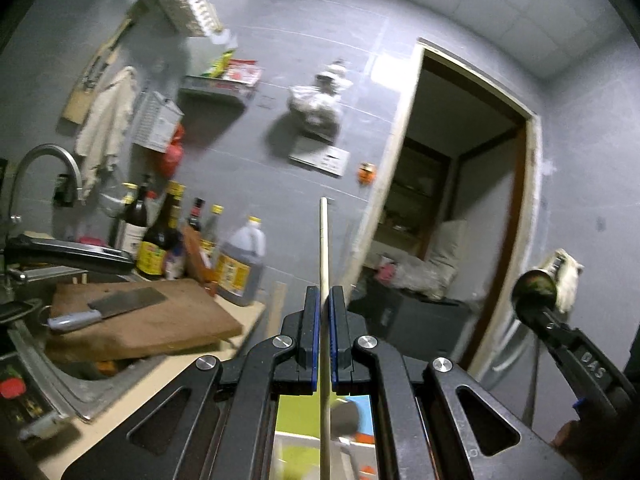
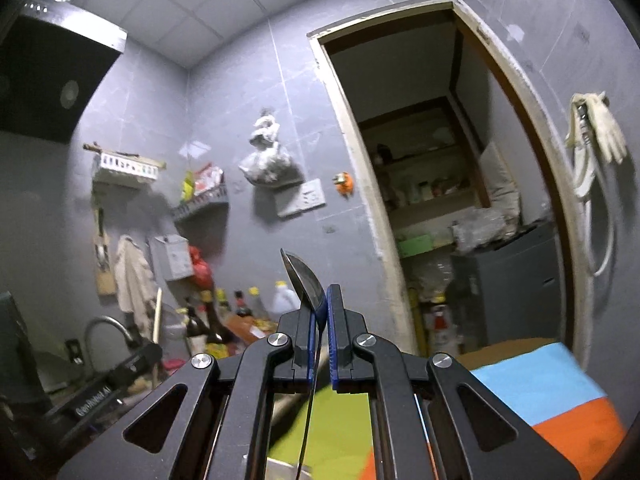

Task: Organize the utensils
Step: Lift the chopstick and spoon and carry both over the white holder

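Left wrist view. My left hand-held gripper (image 1: 324,304) is clamped on a pale, slender wooden chopstick (image 1: 323,248); the blue pads press both its sides and the stick runs straight ahead past the tips, pointing at the grey tiled wall (image 1: 256,184). At the right edge I see my right hand-held gripper (image 1: 554,320), closed on a dark metal spoon (image 1: 535,290) whose bowl stands beyond its tips.

To the left lies the light tabletop (image 1: 132,392), carrying a brown wooden cutting board (image 1: 160,320) with a steel cleaver with a grey handle (image 1: 108,307) flat on it. Behind the board stands a cluster of dark sauce bottles (image 1: 160,236), with a large translucent jug with a yellow cap (image 1: 242,262) beside them. A curved metal tap (image 1: 48,168) rises at far left. An open, wood-framed doorway (image 1: 460,200) fills the right half.

Right wrist view. The right hand-held gripper (image 2: 319,312) is closed on the spoon (image 2: 304,280): its bowl rises above the tips, tilted left, and its thin handle passes down between the pads. The left hand-held gripper (image 2: 140,356) shows low at left with the chopstick (image 2: 157,316) standing up from it.

Only this view shows the black range hood (image 2: 52,80) at upper left, the pale gloves hung on the wall (image 2: 596,128) right of the doorway, and a mat of green, blue and orange panels (image 2: 552,396) below. The cutting board and cleaver show only in the left view.
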{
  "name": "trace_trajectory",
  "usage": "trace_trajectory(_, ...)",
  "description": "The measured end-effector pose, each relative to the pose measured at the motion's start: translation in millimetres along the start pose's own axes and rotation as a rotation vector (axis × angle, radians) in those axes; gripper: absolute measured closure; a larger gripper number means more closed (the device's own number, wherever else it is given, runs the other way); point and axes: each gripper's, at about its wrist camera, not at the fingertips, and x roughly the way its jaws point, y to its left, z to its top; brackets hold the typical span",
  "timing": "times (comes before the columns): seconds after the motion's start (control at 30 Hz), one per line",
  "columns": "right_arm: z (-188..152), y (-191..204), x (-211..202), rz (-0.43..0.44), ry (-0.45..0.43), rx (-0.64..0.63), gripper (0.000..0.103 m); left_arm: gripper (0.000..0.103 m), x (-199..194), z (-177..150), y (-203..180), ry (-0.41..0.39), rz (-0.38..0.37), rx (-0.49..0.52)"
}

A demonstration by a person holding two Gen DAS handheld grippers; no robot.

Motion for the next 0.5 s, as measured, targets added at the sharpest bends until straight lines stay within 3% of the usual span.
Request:
trace_trajectory(0.2, -14, 20, 19, 0.027, -0.017, 0.006, 0.1, 0.101, 13, 3, 28, -0.017, 0.048, -0.033)
trace_trajectory(0.5, -41, 28, 41, 0.044, 0.056, -0.012, 0.099, 0.101, 23, -16, 39, 0.018, 0.085, -0.042)
